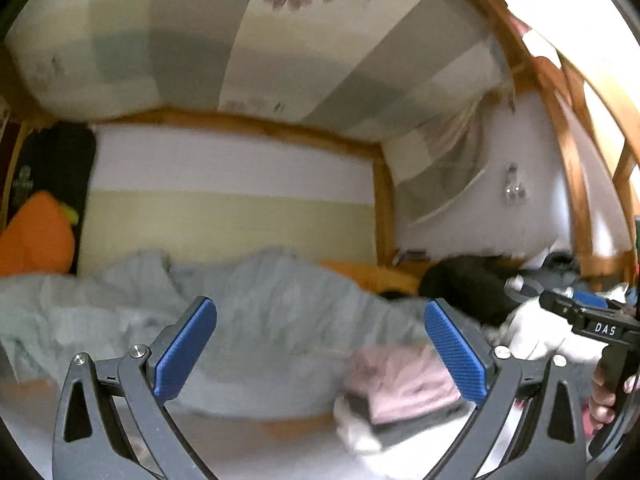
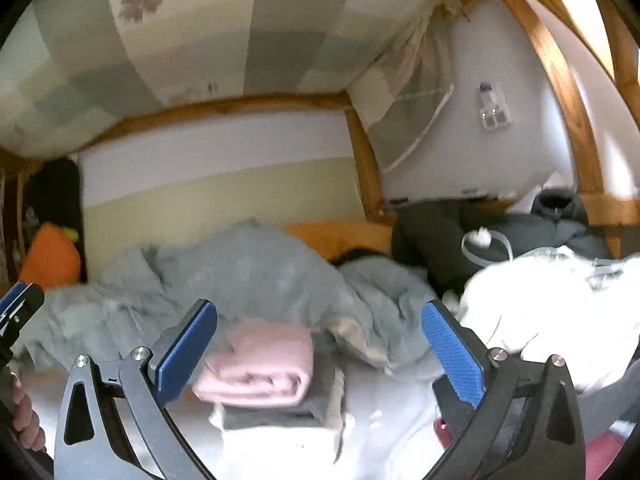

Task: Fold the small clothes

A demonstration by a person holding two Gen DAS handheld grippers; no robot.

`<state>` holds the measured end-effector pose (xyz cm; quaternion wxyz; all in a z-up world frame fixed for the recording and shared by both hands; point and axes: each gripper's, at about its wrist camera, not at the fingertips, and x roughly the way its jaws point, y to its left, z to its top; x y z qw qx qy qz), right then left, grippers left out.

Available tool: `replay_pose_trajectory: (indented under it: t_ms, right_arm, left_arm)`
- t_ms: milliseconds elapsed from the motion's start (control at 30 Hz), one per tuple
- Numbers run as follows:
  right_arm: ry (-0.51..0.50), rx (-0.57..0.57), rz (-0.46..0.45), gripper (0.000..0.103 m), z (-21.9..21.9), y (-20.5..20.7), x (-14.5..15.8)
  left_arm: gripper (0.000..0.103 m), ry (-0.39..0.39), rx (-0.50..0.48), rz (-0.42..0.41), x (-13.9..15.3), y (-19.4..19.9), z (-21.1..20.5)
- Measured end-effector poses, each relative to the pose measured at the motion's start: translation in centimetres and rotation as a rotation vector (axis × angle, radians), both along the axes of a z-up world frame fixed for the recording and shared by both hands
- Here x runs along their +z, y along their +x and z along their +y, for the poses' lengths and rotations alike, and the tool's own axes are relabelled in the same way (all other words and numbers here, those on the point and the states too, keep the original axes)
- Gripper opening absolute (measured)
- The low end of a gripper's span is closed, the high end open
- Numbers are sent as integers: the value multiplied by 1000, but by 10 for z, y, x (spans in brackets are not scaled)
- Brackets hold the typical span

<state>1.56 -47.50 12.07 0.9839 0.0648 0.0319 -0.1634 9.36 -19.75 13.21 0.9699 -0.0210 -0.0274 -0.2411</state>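
A folded pink garment (image 2: 256, 368) lies on top of a folded grey one (image 2: 280, 412) on the white bed sheet (image 2: 392, 420). The stack also shows in the left wrist view (image 1: 400, 384), by the right finger. A white garment (image 2: 552, 312) lies in a heap to the right. My left gripper (image 1: 320, 352) is open and empty above the bed. My right gripper (image 2: 320, 352) is open and empty, held above and just behind the stack. The right gripper's body (image 1: 592, 324) shows at the right edge of the left wrist view.
A crumpled grey blanket (image 2: 248, 280) runs across the bed behind the stack. Dark jackets (image 2: 480, 232) lie at the back right. An orange pillow (image 2: 48, 256) sits at the left. A wooden bunk frame (image 2: 364, 160) and the striped mattress above (image 2: 200, 40) enclose the space.
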Motion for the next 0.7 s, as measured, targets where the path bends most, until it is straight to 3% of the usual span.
replay_pose_trajectory:
  t_ms: [167, 267, 367, 433, 567, 700]
  right_arm:
    - [-55, -14, 11, 102, 8, 19, -59]
    - [-31, -12, 24, 102, 6, 27, -85]
    - [-61, -47, 56, 102, 12, 38, -106]
    - [-93, -30, 112, 102, 19, 51, -108]
    - [-169, -4, 111, 102, 35, 52, -109]
    - [-188, 1, 107, 102, 39, 50, -110]
  left_arm:
    - [103, 45, 21, 91, -66, 22, -5]
    - [103, 66, 30, 125, -96, 30, -10]
    - [103, 139, 5, 189, -120, 45, -26]
    - [103, 152, -10, 231, -123, 53, -32]
    - [103, 123, 53, 191, -121, 44, -26]
    - [103, 145, 69, 167, -121, 39, -32]
